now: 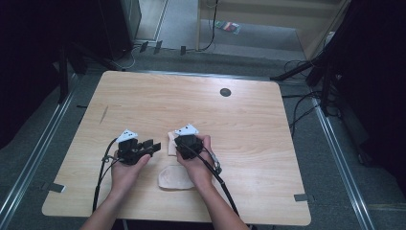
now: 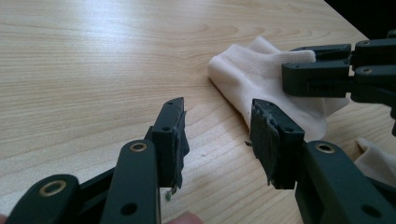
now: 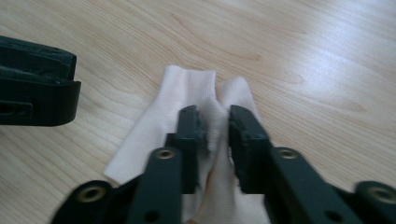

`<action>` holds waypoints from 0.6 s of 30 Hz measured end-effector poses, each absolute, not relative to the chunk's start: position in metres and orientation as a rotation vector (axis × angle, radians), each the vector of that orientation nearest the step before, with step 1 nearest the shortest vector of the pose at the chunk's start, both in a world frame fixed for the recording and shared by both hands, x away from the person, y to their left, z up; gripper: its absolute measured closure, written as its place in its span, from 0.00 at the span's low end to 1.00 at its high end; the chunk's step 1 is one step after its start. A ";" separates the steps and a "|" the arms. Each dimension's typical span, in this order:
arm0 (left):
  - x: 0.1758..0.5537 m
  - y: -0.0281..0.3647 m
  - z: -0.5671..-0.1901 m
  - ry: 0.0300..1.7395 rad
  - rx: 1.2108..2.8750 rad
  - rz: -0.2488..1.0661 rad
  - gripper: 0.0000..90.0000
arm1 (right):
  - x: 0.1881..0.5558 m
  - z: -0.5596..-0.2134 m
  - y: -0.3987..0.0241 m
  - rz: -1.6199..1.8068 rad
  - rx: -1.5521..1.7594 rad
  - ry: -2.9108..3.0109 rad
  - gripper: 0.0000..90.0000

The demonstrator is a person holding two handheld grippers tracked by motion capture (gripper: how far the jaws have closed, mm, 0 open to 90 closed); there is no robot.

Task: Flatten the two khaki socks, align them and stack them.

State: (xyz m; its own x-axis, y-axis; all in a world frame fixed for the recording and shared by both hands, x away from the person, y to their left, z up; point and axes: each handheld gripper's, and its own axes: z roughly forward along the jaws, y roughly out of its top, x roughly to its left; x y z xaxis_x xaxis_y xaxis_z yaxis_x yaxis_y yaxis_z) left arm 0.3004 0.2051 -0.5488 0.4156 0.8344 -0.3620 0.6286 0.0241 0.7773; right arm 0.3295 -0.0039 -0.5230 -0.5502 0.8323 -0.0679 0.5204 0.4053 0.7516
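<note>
Nearest the camera, two forearms come in from the table's [image 1: 249, 120] near edge. A second sock [image 1: 174, 178] lies flat just inside the right wrist, untouched.

Right tongs [image 3: 215, 128] sit low over the sock [image 3: 187, 100]: a raised fold of cloth stands between the jaws. Pads look slack on it, a thin gap on one side, so I read them as parted, not clamping. Sock lies straight ahead of these tongs, long axis running away from them, cuff end far.

Left tongs [image 2: 217, 135] hover beside it, jaws half apart, nothing between. From here the sock [image 2: 261, 79] lies ahead and to the right, near but not touching.

Right hand [image 1: 194, 160] is the nearer one. Next move likely turns on regripping that fold.

Far: bare table, dark grommet [image 1: 225, 92].
</note>
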 end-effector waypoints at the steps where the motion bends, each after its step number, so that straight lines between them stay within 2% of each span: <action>1: 0.300 0.205 -0.549 1.292 1.683 0.261 0.63 | 0.330 -0.523 -0.004 0.965 1.156 2.231 0.80; 4: 0.301 0.205 -0.550 1.292 1.689 0.255 0.63 | 0.327 -0.525 -0.003 0.962 1.119 2.236 0.76; 6: 0.301 0.204 -0.550 1.290 1.690 0.254 0.63 | 0.326 -0.526 -0.004 0.958 1.100 2.235 0.81; 7: 0.301 0.204 -0.550 1.290 1.691 0.251 0.63 | 0.326 -0.528 -0.005 0.956 1.092 2.255 0.90; 8: 0.301 0.204 -0.551 1.290 1.694 0.250 0.63 | 0.326 -0.528 -0.005 0.956 1.092 2.255 0.90; 10: 0.301 0.204 -0.550 1.289 1.695 0.245 0.63 | 0.327 -0.530 -0.008 0.985 1.122 2.286 0.97; 18: 0.301 0.203 -0.550 1.263 1.695 0.232 0.61 | 0.326 -0.515 -0.013 1.147 1.158 2.274 0.99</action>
